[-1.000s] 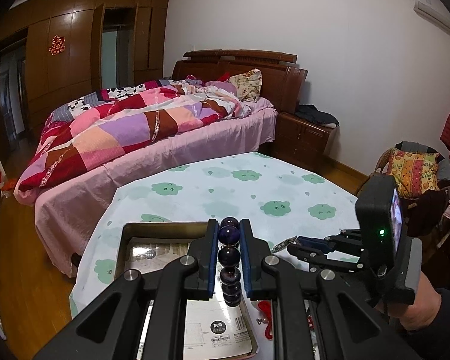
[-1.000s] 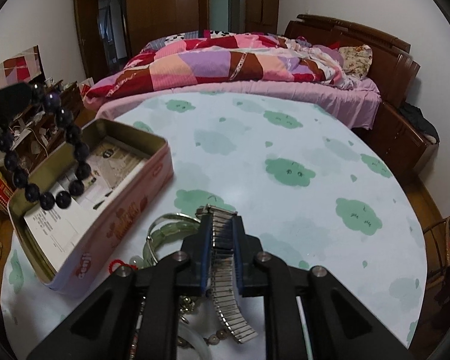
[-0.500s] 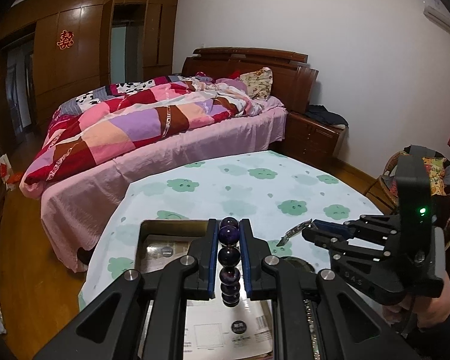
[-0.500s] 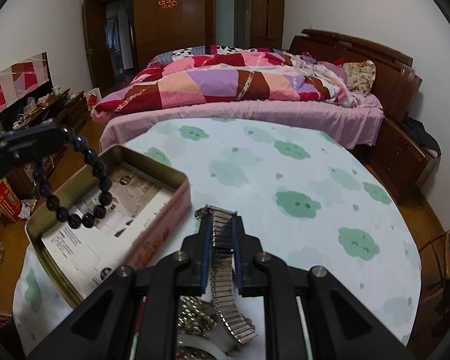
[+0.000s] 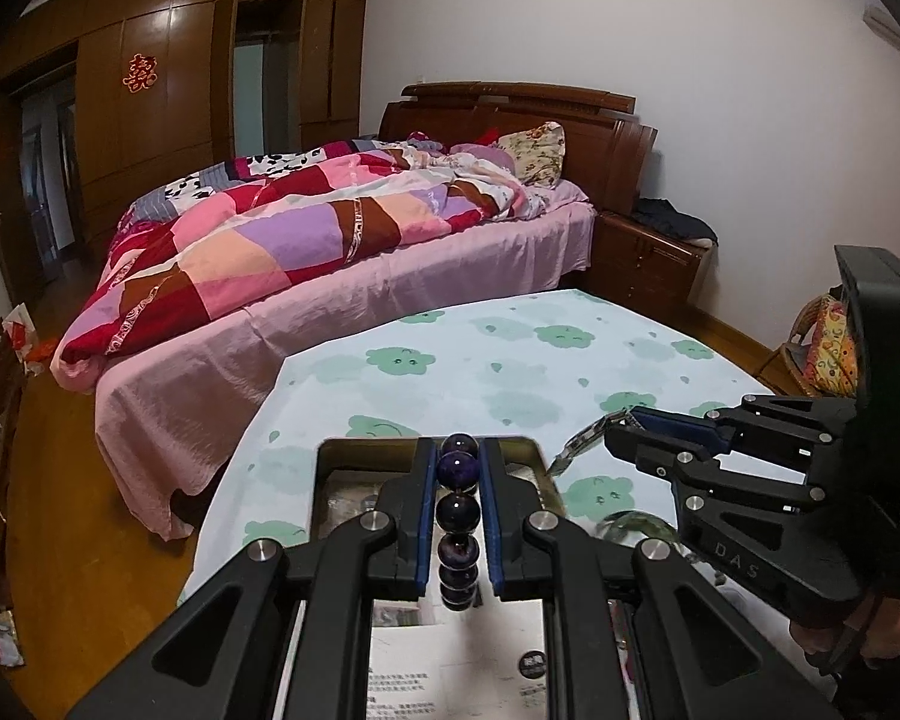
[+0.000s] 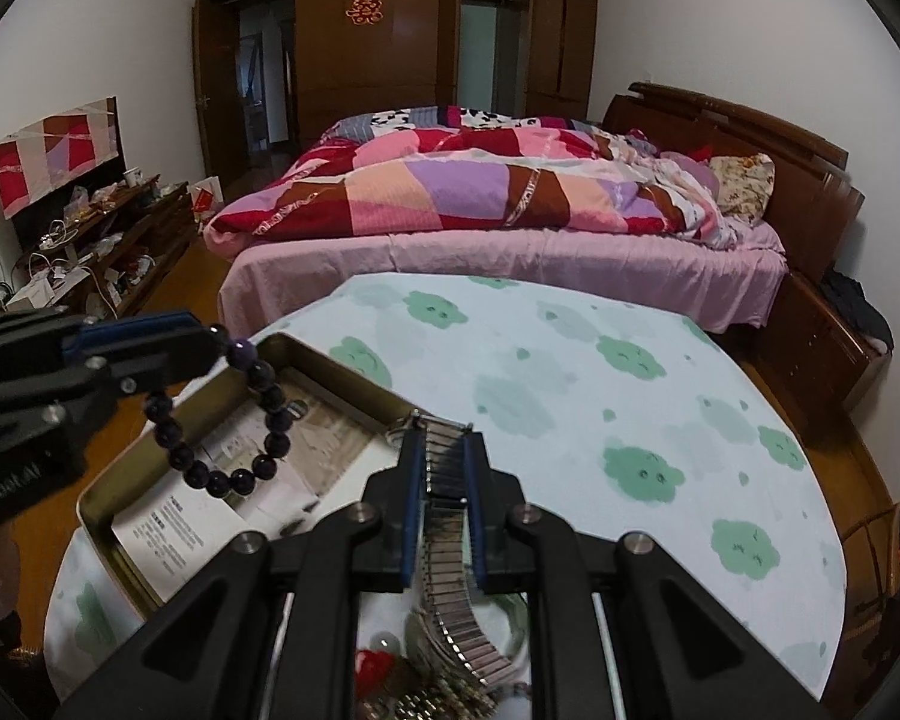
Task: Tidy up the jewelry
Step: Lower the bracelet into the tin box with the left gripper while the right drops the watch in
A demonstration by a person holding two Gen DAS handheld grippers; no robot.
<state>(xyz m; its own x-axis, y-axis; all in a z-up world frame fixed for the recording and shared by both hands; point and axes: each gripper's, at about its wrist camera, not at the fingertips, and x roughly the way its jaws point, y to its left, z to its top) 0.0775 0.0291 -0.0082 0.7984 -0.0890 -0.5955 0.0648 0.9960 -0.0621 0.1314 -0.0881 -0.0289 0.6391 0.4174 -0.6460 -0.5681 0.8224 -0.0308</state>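
My left gripper (image 5: 459, 456) is shut on a dark purple bead bracelet (image 5: 457, 510) and holds it above the open metal tin (image 5: 330, 462). In the right wrist view the bracelet (image 6: 234, 420) hangs as a loop from the left gripper (image 6: 210, 339) over the tin (image 6: 342, 387), which has printed paper inside. My right gripper (image 6: 441, 450) is shut on a silver metal watch band (image 6: 450, 588), lifted beside the tin's right rim. It shows in the left wrist view (image 5: 621, 426) with the band's end (image 5: 582, 438) sticking out.
The round table has a cloth with green clouds (image 6: 630, 408). A heap of other jewelry (image 6: 426, 690) with a red piece (image 6: 372, 660) lies under my right gripper. A bed with a patchwork quilt (image 6: 480, 192) stands beyond the table.
Both grippers have risen with their loads. The right gripper with the watch band has moved left toward the tin; the bracelet now hangs over the tin's far part.
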